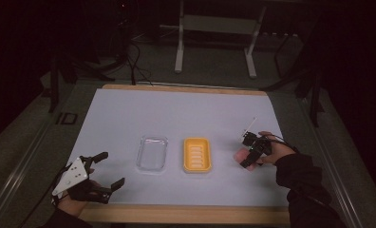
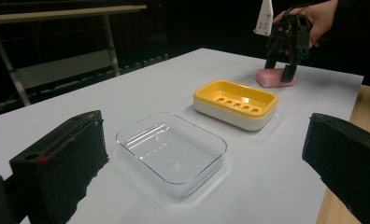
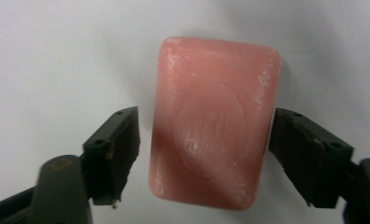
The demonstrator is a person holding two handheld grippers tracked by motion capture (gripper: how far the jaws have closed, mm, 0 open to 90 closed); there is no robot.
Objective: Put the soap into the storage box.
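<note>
We log: pink rectangular soap bar (image 3: 214,121) right of yellow slotted soap dish (image 1: 197,154) | right gripper (image 3: 204,154) jaws wide astride it, apart | left gripper (image 1: 104,168) wide, unladen | clear plastic tray (image 1: 152,153) left of dish

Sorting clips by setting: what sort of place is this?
Probably a lab or recording workspace, not a bathroom: a white-covered table in a dark room, metal frame stands behind it, and a soap dish, clear tray and pink soap bar laid out as props.

Left gripper (image 1: 109,170): black two-jaw frame, blocky black foam-like pads (image 2: 61,163), grey three-cornered plate with small holes.
Right gripper (image 1: 251,153): black frame, screw holes in jaws.
Sleeve (image 1: 302,183): dark, long.
</note>
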